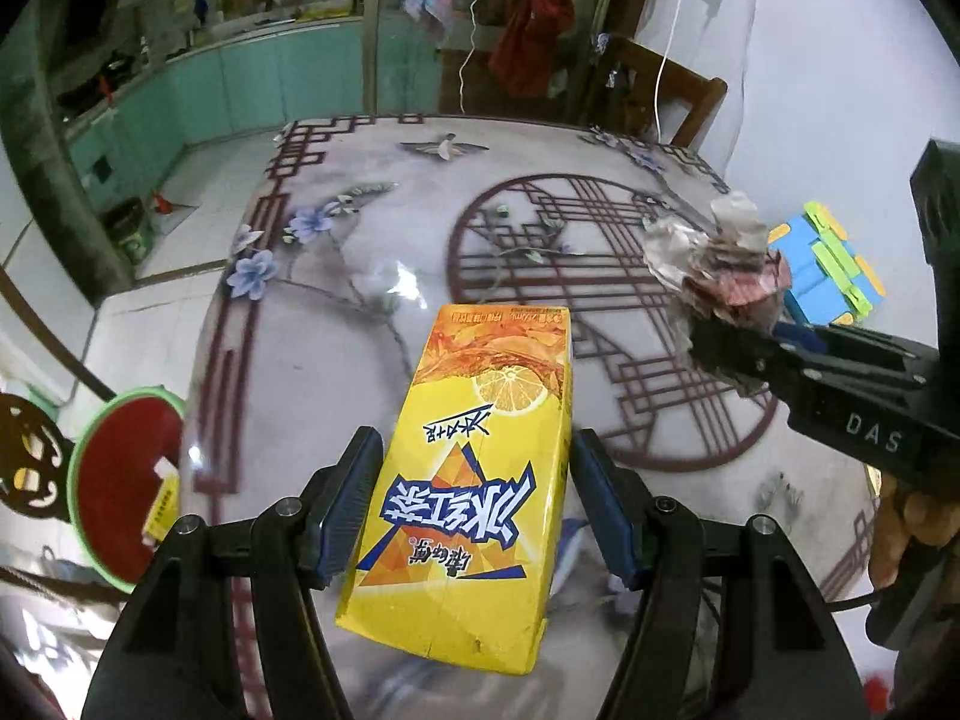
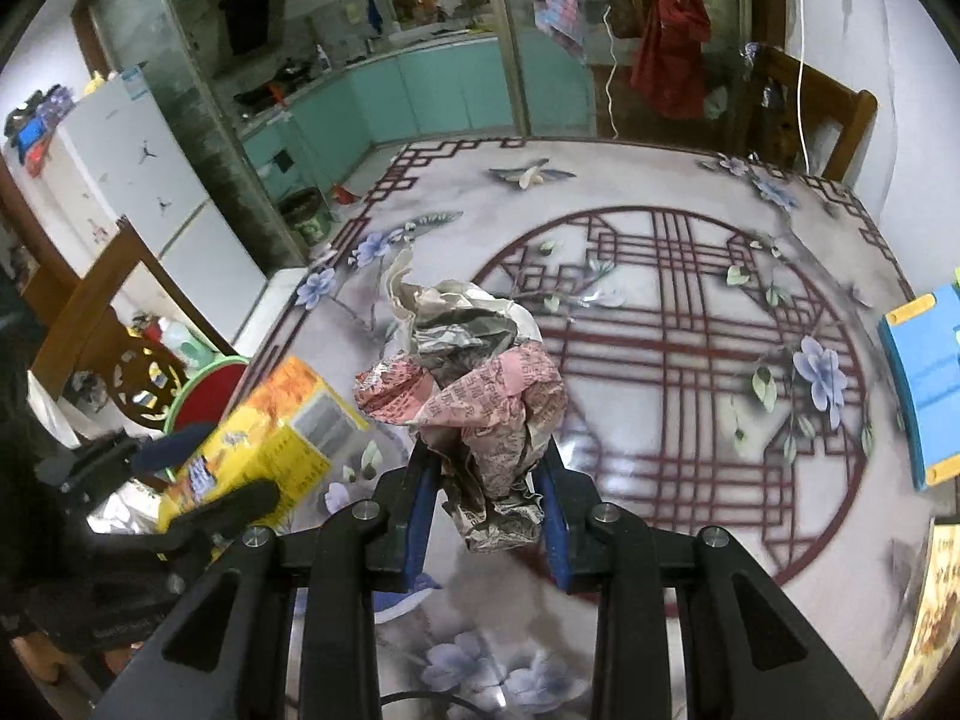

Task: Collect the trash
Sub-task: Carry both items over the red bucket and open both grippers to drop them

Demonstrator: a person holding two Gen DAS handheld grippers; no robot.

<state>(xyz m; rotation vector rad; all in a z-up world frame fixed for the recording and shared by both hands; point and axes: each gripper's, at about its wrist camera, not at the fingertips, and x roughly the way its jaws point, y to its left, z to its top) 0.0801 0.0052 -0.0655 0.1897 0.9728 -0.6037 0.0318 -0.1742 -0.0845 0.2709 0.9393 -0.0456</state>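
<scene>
A yellow iced-tea carton (image 1: pixel 474 468) lies between the fingers of my left gripper (image 1: pixel 477 504), above the patterned table (image 1: pixel 372 276). The left pad touches the carton's side; a gap shows at the right pad, so I cannot tell if it is gripped. The carton also shows in the right wrist view (image 2: pixel 264 444) at the left. My right gripper (image 2: pixel 489 495) is shut on a crumpled newspaper ball (image 2: pixel 474 384) held above the table; it also shows in the left wrist view (image 1: pixel 714 264) at the right. A red bin with a green rim (image 1: pixel 123 480) stands left of the table.
A blue and green plastic stool (image 1: pixel 822 270) stands off the table's right edge. Wooden chairs stand at the far right (image 1: pixel 672 90) and at the left (image 2: pixel 90 324). A dark bin (image 2: pixel 306 216) stands on the kitchen floor beyond the table. A printed sheet (image 2: pixel 927 624) lies at the table's near right.
</scene>
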